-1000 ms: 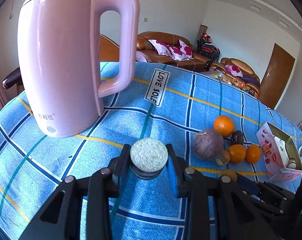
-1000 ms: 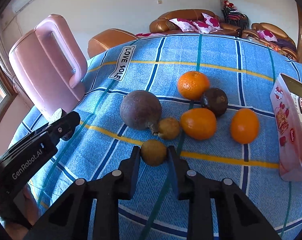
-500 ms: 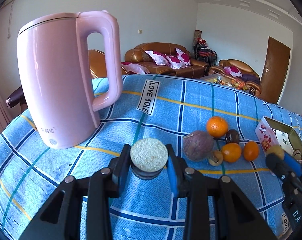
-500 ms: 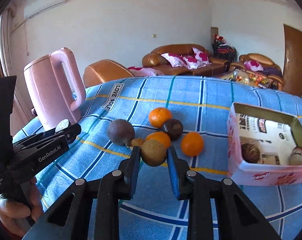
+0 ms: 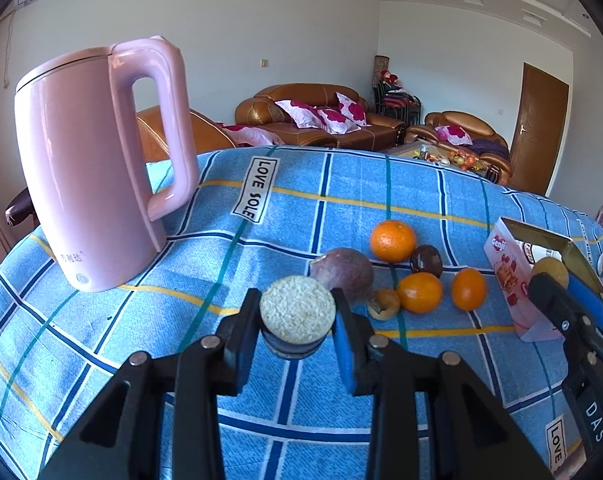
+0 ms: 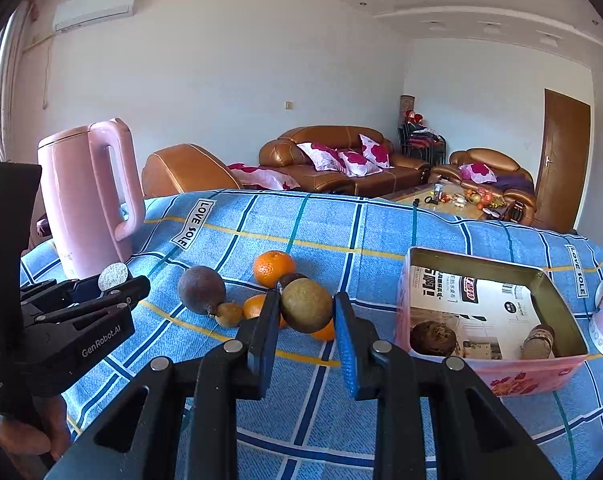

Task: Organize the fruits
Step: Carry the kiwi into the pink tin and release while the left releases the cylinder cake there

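Brown fruit [image 6: 305,306] clamped between right gripper [image 6: 306,312] jaws, above table.

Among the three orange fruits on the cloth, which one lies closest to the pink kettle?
The orange farthest back, beside the small dark fruit. It lies behind the other two orange fruits and closest to the kettle.

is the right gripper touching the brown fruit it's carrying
Touching. The right wrist view shows the right gripper with both fingers pressed against the sides of the brown fruit, which is held up off the blue tablecloth.
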Demonstrator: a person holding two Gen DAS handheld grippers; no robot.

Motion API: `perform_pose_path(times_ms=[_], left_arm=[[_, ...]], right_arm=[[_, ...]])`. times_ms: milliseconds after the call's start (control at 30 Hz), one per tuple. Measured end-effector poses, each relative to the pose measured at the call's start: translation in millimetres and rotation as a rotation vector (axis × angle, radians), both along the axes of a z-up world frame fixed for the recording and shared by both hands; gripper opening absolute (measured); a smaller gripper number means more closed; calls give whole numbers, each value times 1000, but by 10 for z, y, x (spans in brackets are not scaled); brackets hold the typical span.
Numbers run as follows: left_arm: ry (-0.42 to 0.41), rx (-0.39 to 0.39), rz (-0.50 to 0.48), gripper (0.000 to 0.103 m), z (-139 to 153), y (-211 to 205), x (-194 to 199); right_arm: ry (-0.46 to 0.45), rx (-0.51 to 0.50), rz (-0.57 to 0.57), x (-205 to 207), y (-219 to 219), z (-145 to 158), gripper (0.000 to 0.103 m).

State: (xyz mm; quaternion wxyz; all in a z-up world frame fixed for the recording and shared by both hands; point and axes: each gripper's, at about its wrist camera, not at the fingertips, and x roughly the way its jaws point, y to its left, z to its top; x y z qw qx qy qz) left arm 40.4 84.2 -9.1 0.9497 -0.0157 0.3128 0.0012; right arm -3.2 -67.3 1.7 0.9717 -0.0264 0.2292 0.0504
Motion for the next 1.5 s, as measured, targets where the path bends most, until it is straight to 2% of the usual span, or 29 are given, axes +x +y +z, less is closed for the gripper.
perform_pose_path(times_ms=[567, 833, 967, 1133, 1233, 1333, 1500], left_arm=[[4, 12, -104, 36, 10, -692, -17], [-32, 31, -153, 36, 88, -1023, -54], [-37, 21, -149, 36, 112, -930, -63], [25, -23, -139, 36, 45, -518, -50], [48, 1, -162, 36, -17, -405, -91], [82, -11, -209, 36, -71, -494, -88], [123, 17, -302, 39, -153, -1009, -12]], right_arm=[[-2, -7, -77, 10, -512, 30, 29], [-1, 4, -127, 53, -860, 50, 29], [-1, 27, -154, 58, -1063, 64, 29], [-17, 61, -180, 19, -1257, 124, 29], [-31, 86, -180, -2, -1306, 173, 29], [-45, 94, -169, -33, -1290, 200, 29], [-55, 74, -162, -51, -1243, 205, 29]])
